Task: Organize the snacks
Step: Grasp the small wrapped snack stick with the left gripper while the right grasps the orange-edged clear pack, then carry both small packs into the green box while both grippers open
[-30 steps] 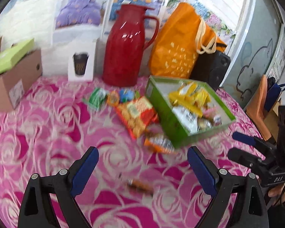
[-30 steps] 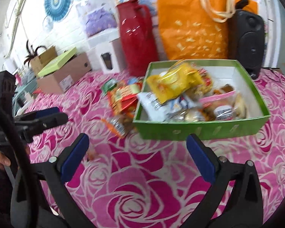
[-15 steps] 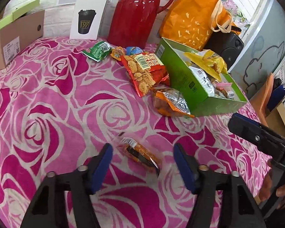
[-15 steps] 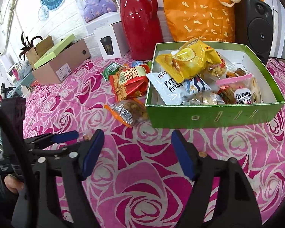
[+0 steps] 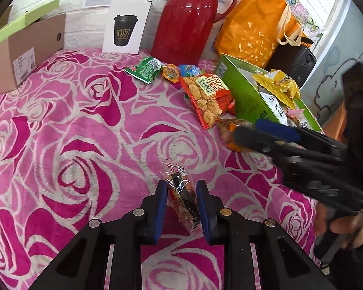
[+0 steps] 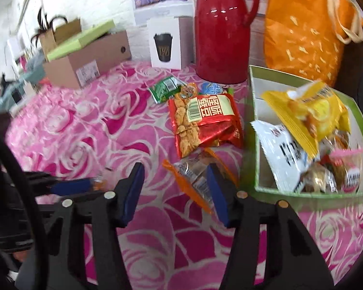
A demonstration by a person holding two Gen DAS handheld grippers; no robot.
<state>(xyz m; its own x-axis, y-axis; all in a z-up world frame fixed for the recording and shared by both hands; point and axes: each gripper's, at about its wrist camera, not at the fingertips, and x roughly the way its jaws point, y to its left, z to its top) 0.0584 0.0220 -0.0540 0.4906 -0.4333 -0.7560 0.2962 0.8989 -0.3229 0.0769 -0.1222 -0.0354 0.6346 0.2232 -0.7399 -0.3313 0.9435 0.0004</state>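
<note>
- The left gripper (image 5: 181, 191) has its fingers pressed against both sides of a small clear-wrapped snack (image 5: 181, 193) lying on the rose-patterned surface (image 5: 72, 133)
- The right gripper (image 6: 175, 183) hovers with fingers spread wide — its right finger over an orange-edged packet (image 6: 193, 176); the green box (image 6: 309, 193) of snacks sits just beside

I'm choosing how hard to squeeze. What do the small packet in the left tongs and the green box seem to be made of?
The small packet looks like thin clear plastic film: glossy, crinkled, with brown contents showing through. The left tongs have closed on it. The green box looks like matte printed cardboard, with flat stiff walls and white inner faces. The film should give easily under pressure.
</note>
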